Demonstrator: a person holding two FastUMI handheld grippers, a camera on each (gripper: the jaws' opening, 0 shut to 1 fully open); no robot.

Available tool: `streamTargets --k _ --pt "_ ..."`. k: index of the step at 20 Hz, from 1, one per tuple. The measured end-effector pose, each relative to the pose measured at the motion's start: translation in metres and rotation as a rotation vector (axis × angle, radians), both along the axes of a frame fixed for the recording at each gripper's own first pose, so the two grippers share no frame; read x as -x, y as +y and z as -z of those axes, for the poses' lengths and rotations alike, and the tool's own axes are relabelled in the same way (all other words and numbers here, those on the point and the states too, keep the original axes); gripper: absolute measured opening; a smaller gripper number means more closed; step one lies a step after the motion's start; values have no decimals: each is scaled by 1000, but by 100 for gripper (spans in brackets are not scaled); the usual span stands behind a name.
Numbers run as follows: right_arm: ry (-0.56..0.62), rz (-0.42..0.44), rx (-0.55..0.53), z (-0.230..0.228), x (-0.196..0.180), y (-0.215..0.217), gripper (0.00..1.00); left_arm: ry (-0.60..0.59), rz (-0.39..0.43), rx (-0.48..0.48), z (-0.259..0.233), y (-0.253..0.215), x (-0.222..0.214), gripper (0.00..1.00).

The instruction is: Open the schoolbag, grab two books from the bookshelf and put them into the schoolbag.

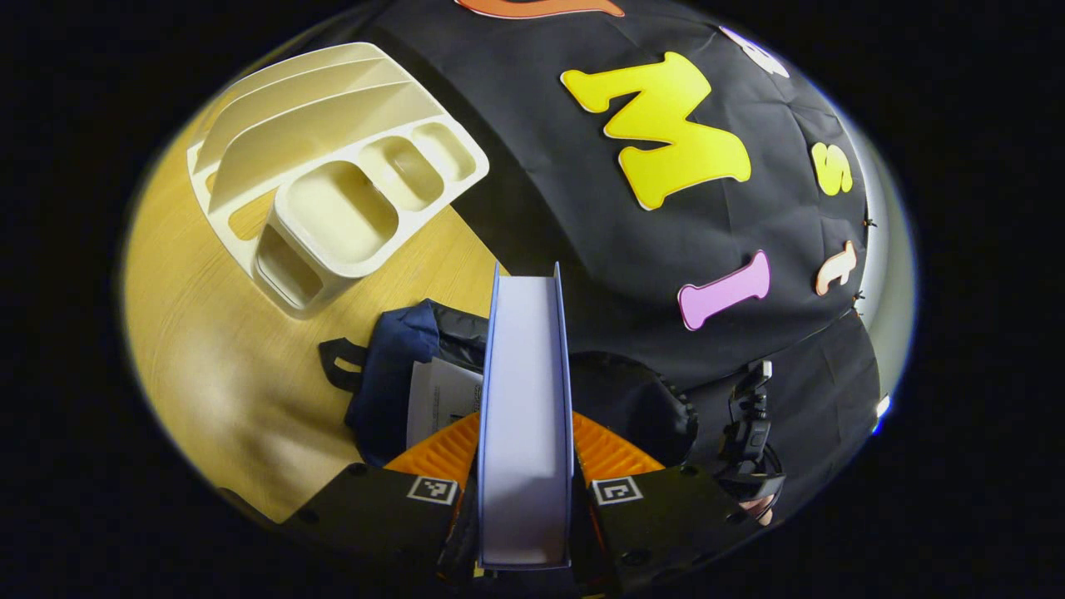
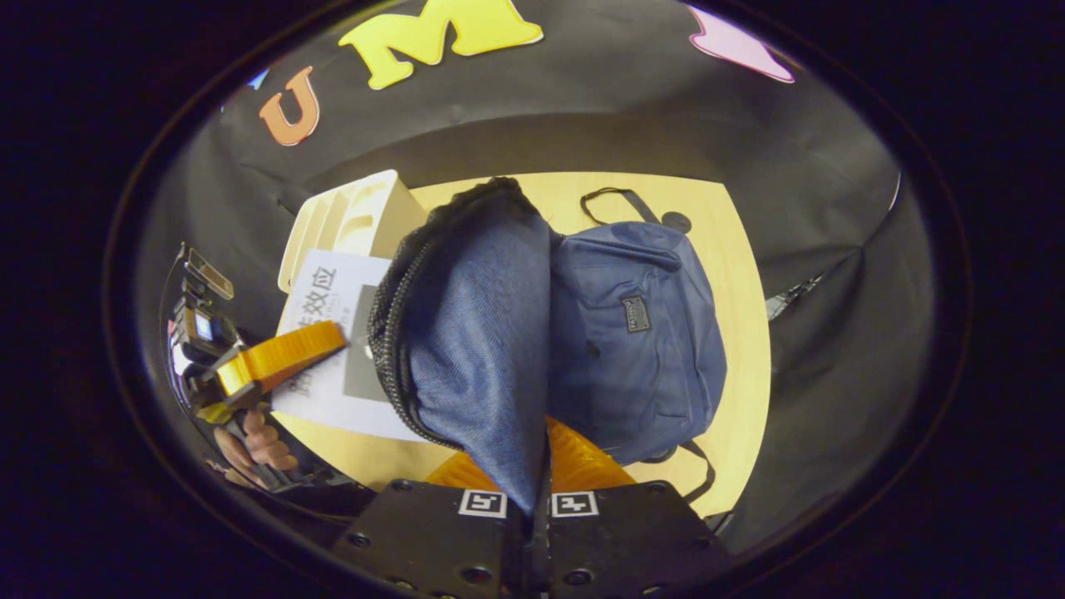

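Left claw (image 1: 526, 466) pinches a book (image 1: 526, 399) edge-on between its orange fingers (image 1: 445, 453), both pads pressing the covers; the white page block faces the camera. The book hangs above the open mouth of the schoolbag (image 1: 391, 383), where a white-covered book (image 1: 441, 399) already lies partly inside. In the right gripper view the right claw (image 2: 529, 487) is pressed together on the schoolbag's flap (image 2: 482, 349), holding it lifted so the zip-edged opening gapes toward the left claw (image 2: 279, 356), whose orange finger lies across a white book (image 2: 329, 333). The schoolbag (image 2: 641, 333) lies on the wooden table (image 2: 740, 274); the cream bookshelf (image 1: 333, 166) stands on the table just beyond it, its slots bare in the left gripper view. Judged stage: second book on its way in, first one not fully seated. Risks — the held book may land on the book already in the mouth and jam against it, since that one seems to block part of the opening. The flap is thin cloth in a narrow pinch; a tug from the descending book could pull it free and let the opening collapse. The book is held near one end only, so it may pivot in the pads and catch the zip edge. Releasing too high could send it sliding onto the table.
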State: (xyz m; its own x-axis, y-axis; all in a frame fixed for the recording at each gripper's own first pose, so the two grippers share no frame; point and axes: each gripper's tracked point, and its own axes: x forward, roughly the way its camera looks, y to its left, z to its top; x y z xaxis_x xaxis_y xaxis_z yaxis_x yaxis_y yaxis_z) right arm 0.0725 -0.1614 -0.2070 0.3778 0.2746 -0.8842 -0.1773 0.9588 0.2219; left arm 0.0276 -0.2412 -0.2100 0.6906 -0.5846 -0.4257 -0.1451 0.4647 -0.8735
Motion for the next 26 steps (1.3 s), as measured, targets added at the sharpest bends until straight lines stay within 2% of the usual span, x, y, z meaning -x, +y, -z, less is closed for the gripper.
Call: streamTargets --k 2,8,14,21,22,23,26 --pt "3 -5 0 -1 -1 0 5 -5 7 -21 14 -8 2 44" --pt "14 -31 -1 -4 2 10 5 -40 9 8 28 -27 -4 45" --pt "14 -67 26 -7 2 25 5 -47 -21 89 42 -47 -16 45" --pt "22 -92 73 -10 0 34 5 -19 -5 200 62 -79 -26 46" --pt "24 -91 76 -9 -1 34 5 -1 5 214 66 -83 -24 39" --pt "27 -89 76 -9 -2 34 5 16 8 214 69 -86 -22 47" --pt "32 -85 79 -8 -2 35 5 71 19 172 83 -94 -16 51"
